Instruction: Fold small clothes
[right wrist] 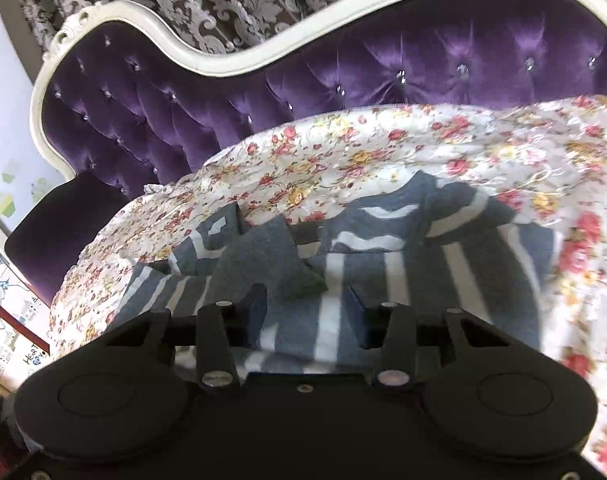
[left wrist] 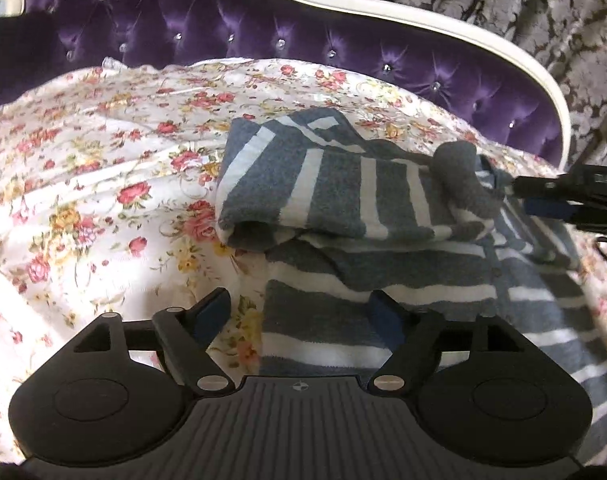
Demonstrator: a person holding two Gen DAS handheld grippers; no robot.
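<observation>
While the striped garment (left wrist: 343, 200) lies on the floral sheet (left wrist: 103, 160), the left tool (left wrist: 299, 308) gapes wide and empty. Only its view shows the folded sleeve; the right tool (right wrist: 309, 304), also wide and empty, faces the purple headboard (right wrist: 143, 112).

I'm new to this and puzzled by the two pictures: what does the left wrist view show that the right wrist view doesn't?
Only the left wrist view shows the other tool, the right gripper, reaching in from the side over the striped garment.

Only the right wrist view shows the carved end of the headboard frame and the cartoon-printed wall.

Both show the garment, the floral bedsheet, the purple tufted headboard, and open jaws.
</observation>
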